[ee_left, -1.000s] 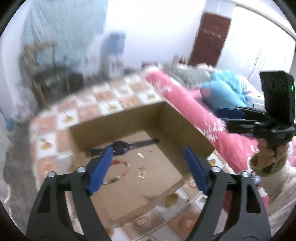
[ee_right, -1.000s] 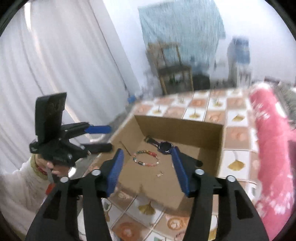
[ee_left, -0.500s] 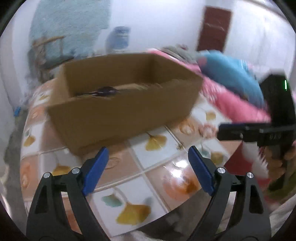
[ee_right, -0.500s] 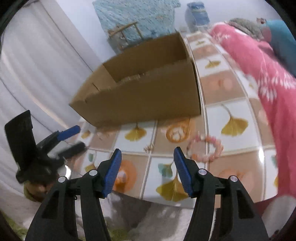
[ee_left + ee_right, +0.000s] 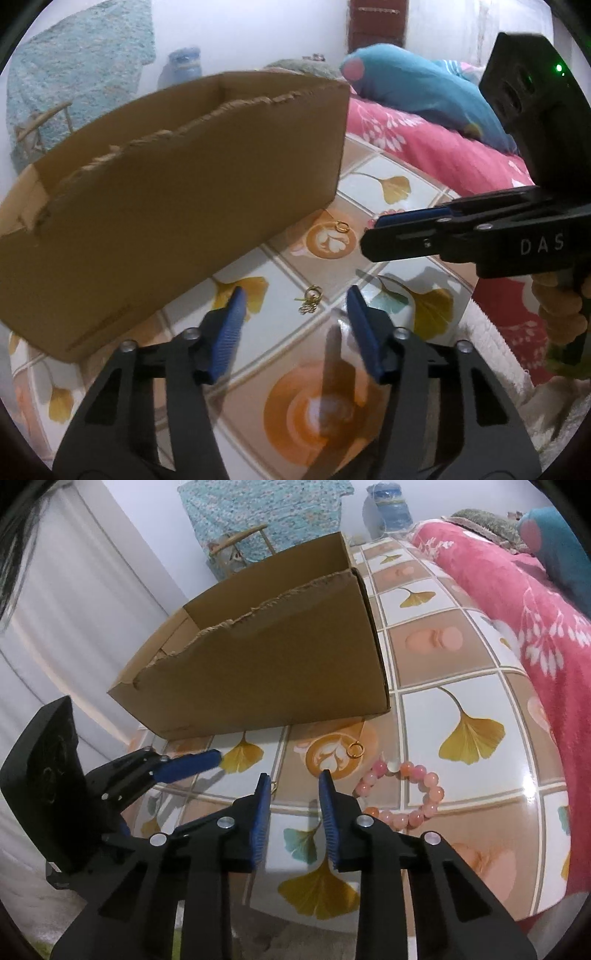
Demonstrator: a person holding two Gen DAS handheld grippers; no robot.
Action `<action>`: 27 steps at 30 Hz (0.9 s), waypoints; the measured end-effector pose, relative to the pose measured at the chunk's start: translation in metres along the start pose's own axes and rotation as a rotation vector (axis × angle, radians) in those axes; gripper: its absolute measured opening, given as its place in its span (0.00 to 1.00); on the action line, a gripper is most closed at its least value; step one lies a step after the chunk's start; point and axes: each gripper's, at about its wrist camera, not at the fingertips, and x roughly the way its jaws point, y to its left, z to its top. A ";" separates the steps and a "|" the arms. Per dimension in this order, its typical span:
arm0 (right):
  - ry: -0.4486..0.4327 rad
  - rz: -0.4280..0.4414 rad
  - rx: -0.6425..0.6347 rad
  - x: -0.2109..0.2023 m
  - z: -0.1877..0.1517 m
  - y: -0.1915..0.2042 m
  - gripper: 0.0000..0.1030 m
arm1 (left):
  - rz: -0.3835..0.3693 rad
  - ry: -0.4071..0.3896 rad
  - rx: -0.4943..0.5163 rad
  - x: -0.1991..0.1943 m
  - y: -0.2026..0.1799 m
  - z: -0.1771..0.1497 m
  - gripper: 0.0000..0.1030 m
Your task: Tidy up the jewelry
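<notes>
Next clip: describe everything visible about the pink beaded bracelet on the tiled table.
The pink beaded bracelet is a closed loop of round, glossy beads in pink, peach and pale white tones, seemingly strung on elastic. It lies flat on the tiled table, in front of the cardboard box and apart from it, just right of the right gripper. Nothing holds it. A small gold ring lies close by, not touching it. The right finger hides part of its near edge.

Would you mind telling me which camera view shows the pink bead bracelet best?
The right wrist view: the pink bead bracelet lies in plain sight on the tiled tabletop, just right of the right gripper. In the left wrist view I cannot make it out.
</notes>
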 end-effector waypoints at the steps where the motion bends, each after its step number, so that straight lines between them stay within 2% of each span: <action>1: 0.003 0.005 -0.002 0.002 0.000 -0.001 0.26 | -0.009 0.011 0.011 0.004 -0.001 0.000 0.45; 5: 0.006 0.003 -0.017 0.007 0.001 -0.004 0.26 | -0.029 0.039 0.039 0.011 -0.004 0.000 0.30; 7: 0.005 0.005 -0.018 0.008 0.001 -0.005 0.26 | -0.035 0.046 0.041 0.014 -0.004 0.000 0.26; 15: 0.007 0.013 -0.009 0.009 0.002 -0.009 0.26 | -0.032 0.057 0.081 0.016 -0.006 0.003 0.23; 20: 0.013 0.020 -0.005 0.013 0.004 -0.010 0.26 | -0.044 0.061 0.100 0.017 -0.009 0.004 0.15; 27: 0.016 0.017 0.000 0.015 0.007 -0.012 0.26 | -0.049 0.061 0.092 0.016 -0.006 0.005 0.10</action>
